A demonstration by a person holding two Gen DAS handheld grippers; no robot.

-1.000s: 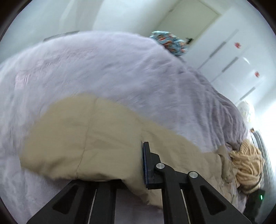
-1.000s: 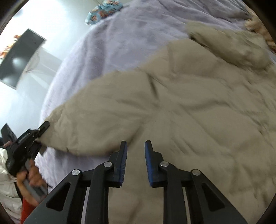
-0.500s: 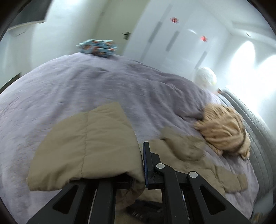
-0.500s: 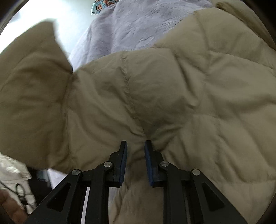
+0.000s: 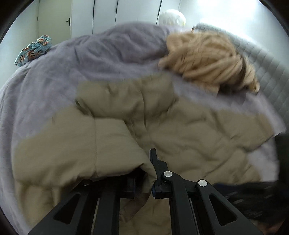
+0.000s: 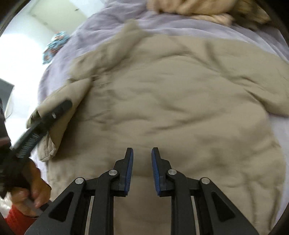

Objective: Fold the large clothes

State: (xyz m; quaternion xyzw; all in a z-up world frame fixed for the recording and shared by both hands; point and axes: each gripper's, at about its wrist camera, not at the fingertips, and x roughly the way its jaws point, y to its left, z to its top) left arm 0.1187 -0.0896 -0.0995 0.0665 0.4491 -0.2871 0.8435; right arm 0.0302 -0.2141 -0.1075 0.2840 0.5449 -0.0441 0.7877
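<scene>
left gripper (image 5: 150,173) pitched steeply down over the bed, jaws clenched on a padded sleeve (image 5: 75,146) of the beige quilted jacket (image 5: 198,130); only the right finger (image 5: 155,162) clear in the left wrist view, the other buried under the fold of fabric. sleeve draped up and over to the left of the fingers, lifted above the jacket body. seen from the right wrist view, same left gripper (image 6: 59,110) slanting in from the lower left, fingers pinching the sleeve edge (image 6: 54,115), left hand (image 6: 30,188) wrapped around the handle, a red cuff (image 6: 16,218) at the wrist.

right gripper (image 6: 142,159) also angled sharply downward, hovering right above the jacket back (image 6: 180,99), blue pads (image 6: 130,168) parted by a narrow gap with nothing between them, not grasping. jacket body spread ahead of and beneath these fingers, flat on the lavender blanket (image 6: 101,23).

beyond the jacket, ahead and to the right of the left gripper, a cream chunky-knit garment (image 5: 207,61) lying on the lavender blanket (image 5: 45,81). far ahead to the left, at the blanket's edge, a blue patterned cloth bundle (image 5: 34,48). white wardrobe doors (image 5: 126,12) behind. both views motion-blurred.
</scene>
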